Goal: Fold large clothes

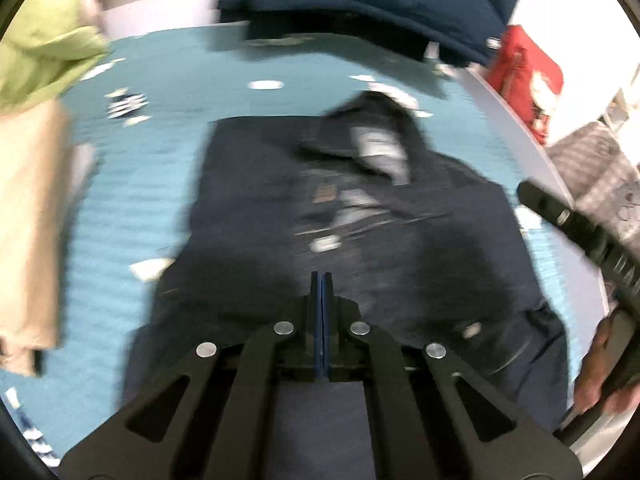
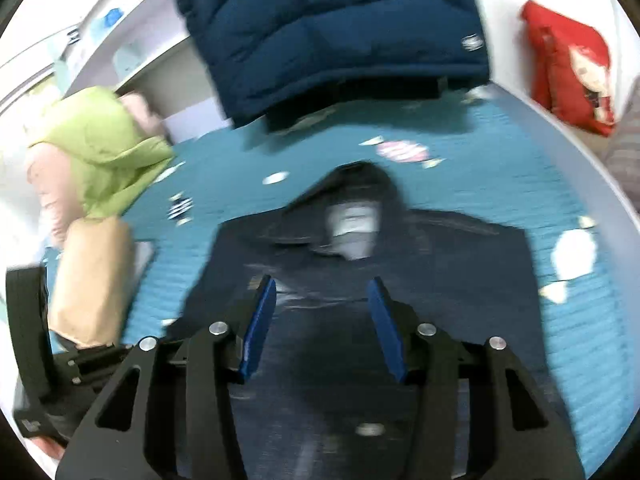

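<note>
A dark navy hooded jacket [image 2: 360, 264] lies flat on a teal bed [image 2: 540, 168] ahead of both tongs. Left tongs [image 1: 321, 280] pressed together, empty; right tongs [image 2: 322, 292] spread wide, empty.

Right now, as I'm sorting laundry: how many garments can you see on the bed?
4: dark hooded jacket flat at centre, blue puffer at the far edge, green garment and tan garment at left. More may lie hidden.

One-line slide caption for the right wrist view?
Open right gripper hovers over a dark hooded jacket spread on a teal bedspread, blue puffer jacket hanging behind.
</note>
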Demonstrator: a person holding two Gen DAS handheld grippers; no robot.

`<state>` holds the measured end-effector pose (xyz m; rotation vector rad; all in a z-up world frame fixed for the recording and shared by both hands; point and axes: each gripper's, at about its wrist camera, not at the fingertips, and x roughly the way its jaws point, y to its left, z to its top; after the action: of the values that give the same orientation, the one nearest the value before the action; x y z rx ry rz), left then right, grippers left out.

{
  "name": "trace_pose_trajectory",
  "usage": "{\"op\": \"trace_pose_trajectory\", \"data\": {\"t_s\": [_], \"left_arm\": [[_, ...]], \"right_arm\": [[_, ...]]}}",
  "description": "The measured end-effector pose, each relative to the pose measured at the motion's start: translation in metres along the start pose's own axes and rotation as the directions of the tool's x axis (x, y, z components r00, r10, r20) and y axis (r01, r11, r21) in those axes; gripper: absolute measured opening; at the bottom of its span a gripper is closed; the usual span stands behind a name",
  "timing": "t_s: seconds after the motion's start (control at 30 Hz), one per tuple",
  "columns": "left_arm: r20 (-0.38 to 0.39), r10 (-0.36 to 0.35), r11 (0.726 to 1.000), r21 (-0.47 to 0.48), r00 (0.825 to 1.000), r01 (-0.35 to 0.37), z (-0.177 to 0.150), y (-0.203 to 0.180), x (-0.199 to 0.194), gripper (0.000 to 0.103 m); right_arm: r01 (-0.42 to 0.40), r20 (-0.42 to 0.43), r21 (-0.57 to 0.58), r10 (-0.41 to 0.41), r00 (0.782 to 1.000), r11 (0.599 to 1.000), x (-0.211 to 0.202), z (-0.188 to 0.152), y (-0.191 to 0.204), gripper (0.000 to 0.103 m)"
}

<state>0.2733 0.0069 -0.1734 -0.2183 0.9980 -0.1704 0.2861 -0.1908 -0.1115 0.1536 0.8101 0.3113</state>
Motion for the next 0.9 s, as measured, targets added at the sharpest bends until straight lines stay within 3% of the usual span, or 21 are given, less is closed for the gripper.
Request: {"op": "trace_pose_trajectory", "data": {"t_s": [0.03,0.13,0.17,0.2,0.23,0.27,0.3,0.37,0.47,0.5,0.57,0.63,0.7,0.77,0.83,0.9], "left_arm": [[-0.009,-0.029,1.0,0.002,1.0,0.029,0.002,-0.008,0.007,0.001],[-0.028,-0.143,0.99,-0.01,0.989,0.143,0.002,-0.037,0.034,0.001],[-0.038,-0.14,0.99,-0.004,0.989,0.14,0.0,-0.044,0.043,0.001],[-0.05,-0.11,0.994,0.007,0.993,0.11,-0.004,-0.05,0.056,0.0],[-0.073,-0.078,0.997,0.013,0.994,0.079,-0.009,-0.05,0.07,0.0],[-0.094,-0.067,0.998,0.008,0.993,0.069,-0.013,-0.047,0.08,0.0],[-0.103,-0.089,0.996,-0.01,0.991,0.089,-0.018,-0.041,0.089,0.0],[-0.086,-0.119,0.993,-0.011,0.989,0.119,-0.021,-0.032,0.085,0.002],[-0.05,-0.01,0.999,0.039,0.999,0.012,-0.021,-0.02,0.072,0.002],[-0.045,-0.022,0.999,0.037,0.999,0.024,-0.02,-0.014,0.069,0.002],[-0.071,-0.054,0.999,-0.008,0.996,0.054,-0.02,-0.004,0.079,0.002],[-0.066,-0.053,0.998,-0.043,0.996,0.05,-0.022,-0.003,0.089,0.002],[-0.058,-0.027,0.999,-0.032,0.998,0.025,-0.021,-0.009,0.085,0.001],[-0.027,-0.022,0.999,0.027,0.999,0.023,-0.02,-0.015,0.067,0.001],[0.029,-0.034,0.998,0.061,0.999,0.032,-0.015,-0.022,0.052,0.001],[0.084,-0.084,0.994,0.071,0.993,0.079,0.0,-0.031,0.038,0.001]], "right_arm": [[-0.013,-0.008,0.003,0.013,1.0,1.0,0.003,-0.004,-0.004,0.025],[-0.054,-0.033,-0.002,0.053,0.998,0.999,0.019,-0.028,-0.013,0.024],[-0.067,-0.065,0.009,0.067,0.996,0.998,0.03,-0.038,-0.017,0.024],[-0.076,-0.093,0.022,0.078,0.993,0.997,0.039,-0.044,-0.021,0.015],[-0.077,-0.135,0.042,0.082,0.987,0.996,0.051,-0.055,-0.028,0.013],[-0.059,-0.164,0.051,0.067,0.984,0.997,0.061,-0.065,-0.034,0.013],[-0.054,-0.175,0.055,0.063,0.983,0.997,0.065,-0.073,-0.042,0.005],[-0.085,-0.148,0.091,0.098,0.984,0.992,0.055,-0.079,-0.062,0.0],[0.08,-0.14,0.067,-0.07,0.988,0.995,0.034,-0.074,-0.088,0.0],[0.141,-0.134,0.062,-0.132,0.982,0.988,0.027,-0.072,-0.099,0.0],[0.17,-0.13,0.142,-0.152,0.98,0.975,0.023,-0.075,-0.125,0.0],[0.105,-0.134,0.24,-0.074,0.988,0.965,0.035,-0.083,-0.148,0.0],[0.091,-0.115,0.278,-0.061,0.992,0.956,0.031,-0.084,-0.15,0.0],[0.101,-0.086,0.25,-0.082,0.993,0.963,0.017,-0.075,-0.138,0.002],[0.028,0.007,0.197,-0.03,1.0,0.98,0.001,-0.056,-0.119,0.002],[-0.004,0.033,0.151,-0.001,0.999,0.989,0.001,-0.04,-0.104,0.002]]}}
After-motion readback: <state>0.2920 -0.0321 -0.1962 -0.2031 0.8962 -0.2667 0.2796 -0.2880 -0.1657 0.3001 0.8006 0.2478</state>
